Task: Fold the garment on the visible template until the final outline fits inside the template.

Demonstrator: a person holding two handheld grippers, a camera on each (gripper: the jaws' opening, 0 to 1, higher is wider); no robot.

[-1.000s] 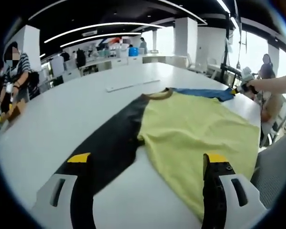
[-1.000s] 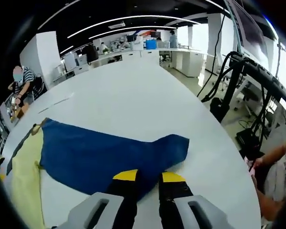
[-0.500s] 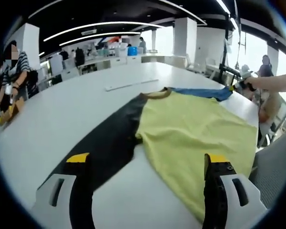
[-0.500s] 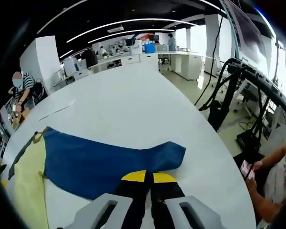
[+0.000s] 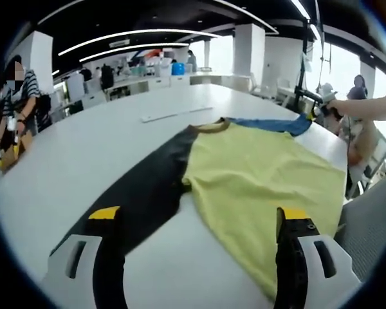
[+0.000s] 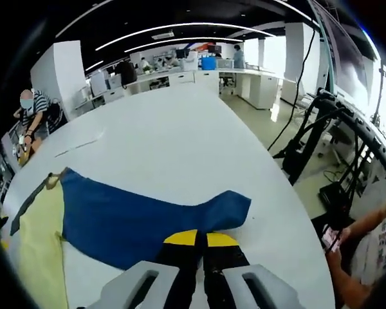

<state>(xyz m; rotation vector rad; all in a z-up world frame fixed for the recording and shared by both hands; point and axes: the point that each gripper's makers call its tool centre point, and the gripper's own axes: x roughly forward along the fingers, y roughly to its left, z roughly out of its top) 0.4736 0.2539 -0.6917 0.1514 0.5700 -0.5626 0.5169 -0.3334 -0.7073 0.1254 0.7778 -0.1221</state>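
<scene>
A long-sleeved garment lies flat on the white table [image 5: 83, 154]. It has a yellow body [image 5: 264, 167], a black sleeve [image 5: 148, 193], a blue sleeve [image 5: 270, 123] and a brown collar [image 5: 212, 127]. My left gripper [image 5: 199, 214] is open and wide, one jaw over the black sleeve's end, the other over the yellow hem. My right gripper [image 6: 201, 238] is shut on the blue sleeve [image 6: 141, 215] at its near edge by the cuff. In the left gripper view the right gripper [image 5: 318, 109] sits at the sleeve's far end, held by a hand.
A thin white strip [image 5: 177, 114] lies on the table beyond the collar. A person in a striped shirt [image 5: 19, 96] stands at the far left. Black cables and a stand [image 6: 321, 122] rise past the table's right edge, where a hand holds a phone [image 6: 338, 239].
My right gripper's jaws, slightly apart a second ago, have come together on the blue sleeve's edge. The left gripper and the rest of the garment have stayed put.
</scene>
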